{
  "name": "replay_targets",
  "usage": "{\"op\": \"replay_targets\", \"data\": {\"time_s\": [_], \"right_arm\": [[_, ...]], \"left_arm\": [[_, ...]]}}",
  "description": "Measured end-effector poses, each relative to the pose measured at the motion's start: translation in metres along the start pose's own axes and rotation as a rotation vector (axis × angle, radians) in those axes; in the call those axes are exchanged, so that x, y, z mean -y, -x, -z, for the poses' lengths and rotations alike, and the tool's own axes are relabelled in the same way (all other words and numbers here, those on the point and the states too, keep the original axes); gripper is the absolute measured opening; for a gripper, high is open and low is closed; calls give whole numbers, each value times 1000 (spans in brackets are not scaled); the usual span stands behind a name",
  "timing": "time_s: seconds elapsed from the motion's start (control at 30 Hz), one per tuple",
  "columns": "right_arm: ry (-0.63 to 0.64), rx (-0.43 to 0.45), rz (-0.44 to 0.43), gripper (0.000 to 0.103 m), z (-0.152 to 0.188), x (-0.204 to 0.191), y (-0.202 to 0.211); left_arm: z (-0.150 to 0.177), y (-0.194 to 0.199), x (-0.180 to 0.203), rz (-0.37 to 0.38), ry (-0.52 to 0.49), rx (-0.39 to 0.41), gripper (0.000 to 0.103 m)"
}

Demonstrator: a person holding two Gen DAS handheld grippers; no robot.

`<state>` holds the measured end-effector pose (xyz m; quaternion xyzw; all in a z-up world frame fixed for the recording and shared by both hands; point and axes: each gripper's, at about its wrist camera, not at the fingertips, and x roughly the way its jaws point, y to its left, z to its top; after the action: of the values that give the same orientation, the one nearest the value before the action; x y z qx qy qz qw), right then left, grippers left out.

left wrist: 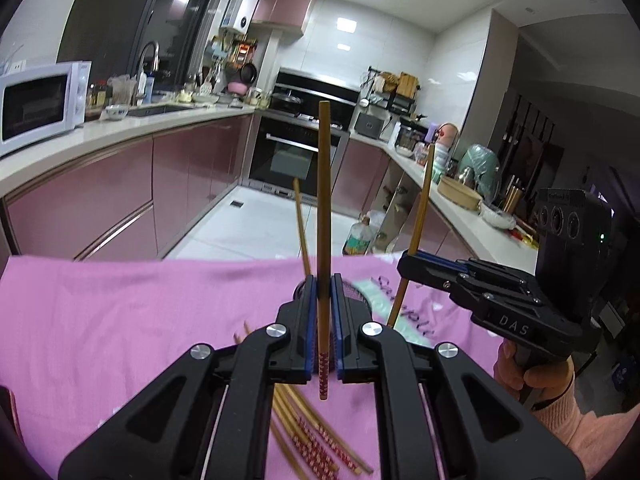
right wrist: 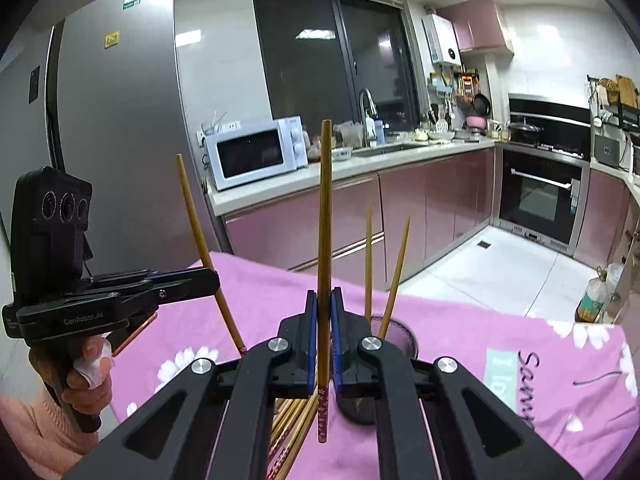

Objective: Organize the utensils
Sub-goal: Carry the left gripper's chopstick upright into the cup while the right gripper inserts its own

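Mid-transfer: left gripper [left wrist: 323,292] fingers clamp one chopstick [left wrist: 323,208]; right gripper [right wrist: 324,308] fingers clamp another [right wrist: 325,216]; next, I judge, tips must drop into the mesh holder [right wrist: 404,330] at lower centre.

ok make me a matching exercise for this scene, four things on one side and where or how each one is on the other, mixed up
Things:
1. left gripper
2. loose chopsticks
3. mesh holder
4. microwave

Places or states:
A. on the kitchen counter
B. lying flat on the pink cloth
C. shut on one upright chopstick
D. standing on the cloth with two chopsticks in it

Pairs: 1-C, 2-B, 3-D, 4-A
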<state>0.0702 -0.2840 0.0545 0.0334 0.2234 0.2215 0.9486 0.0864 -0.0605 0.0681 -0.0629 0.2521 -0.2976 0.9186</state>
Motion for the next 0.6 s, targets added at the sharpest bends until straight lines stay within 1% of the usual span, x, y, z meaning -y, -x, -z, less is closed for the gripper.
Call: {"op": "replay_targets", "data": {"time_s": [0.37,0.47,0.6], "right_arm": [[21,75,30,5,-31,11,2],[23,80,41,5,-35,15,-3],[19,72,56,5,-34,20,-14]], "left_arm": [[-50,-21,25,-1,-35,61,7],[-61,-29,31,-20,-55,73,7],[-69,-46,36,-40,-74,69,8]]}}
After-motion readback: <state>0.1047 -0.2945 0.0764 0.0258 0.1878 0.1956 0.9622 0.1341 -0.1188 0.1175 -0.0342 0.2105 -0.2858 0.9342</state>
